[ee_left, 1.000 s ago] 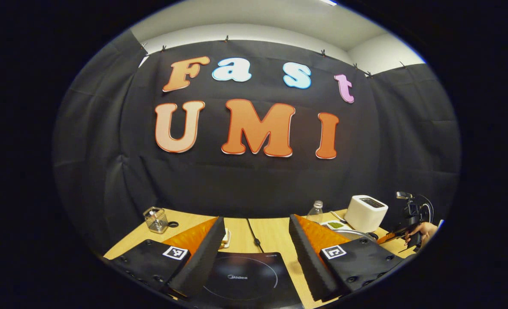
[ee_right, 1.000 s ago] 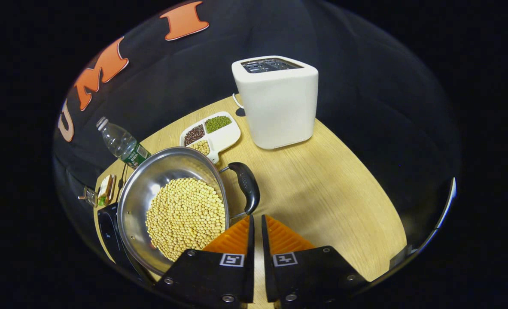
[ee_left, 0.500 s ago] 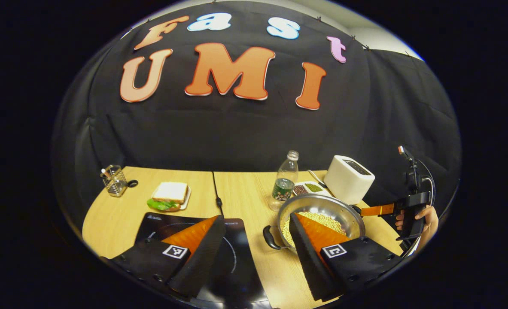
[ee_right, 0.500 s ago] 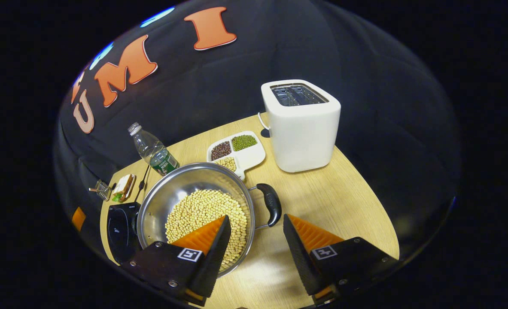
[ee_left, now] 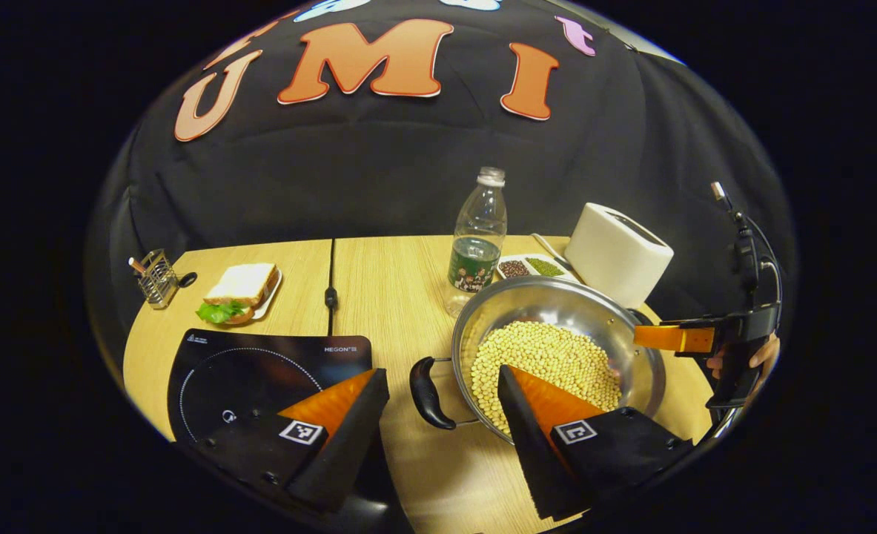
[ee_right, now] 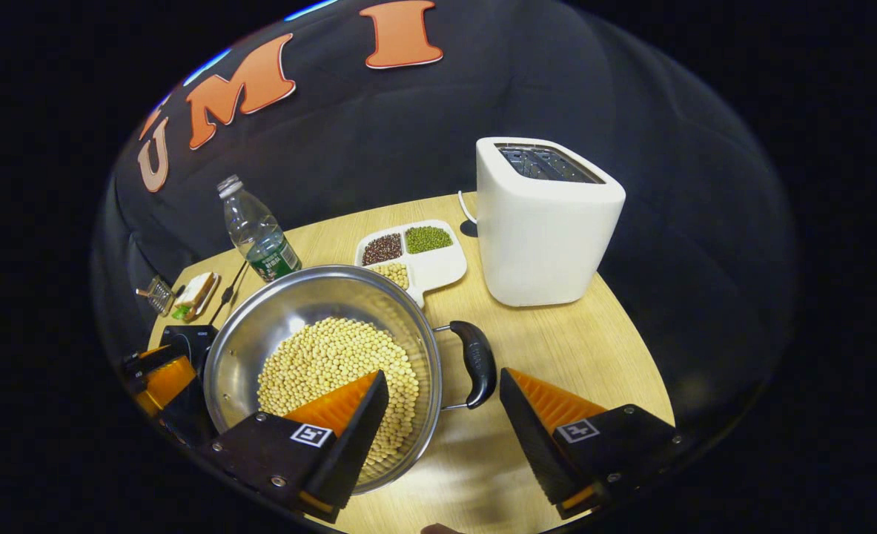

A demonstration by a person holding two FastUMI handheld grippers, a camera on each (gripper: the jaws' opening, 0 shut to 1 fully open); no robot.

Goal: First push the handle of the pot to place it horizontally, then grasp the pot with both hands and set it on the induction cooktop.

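Fingers of both the left gripper [ee_left: 442,386] and right gripper [ee_right: 442,386] are hanging spread, each flanking a handle of the pot [ee_left: 557,326], touching nothing.

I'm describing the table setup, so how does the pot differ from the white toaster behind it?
The pot is round, shiny metal, wide and low, open-topped and holding pale beans; the toaster is a tall, boxy, matte white block with slots on top. The pot has black side handles; the toaster shows none. Both stand upright on the wooden table.
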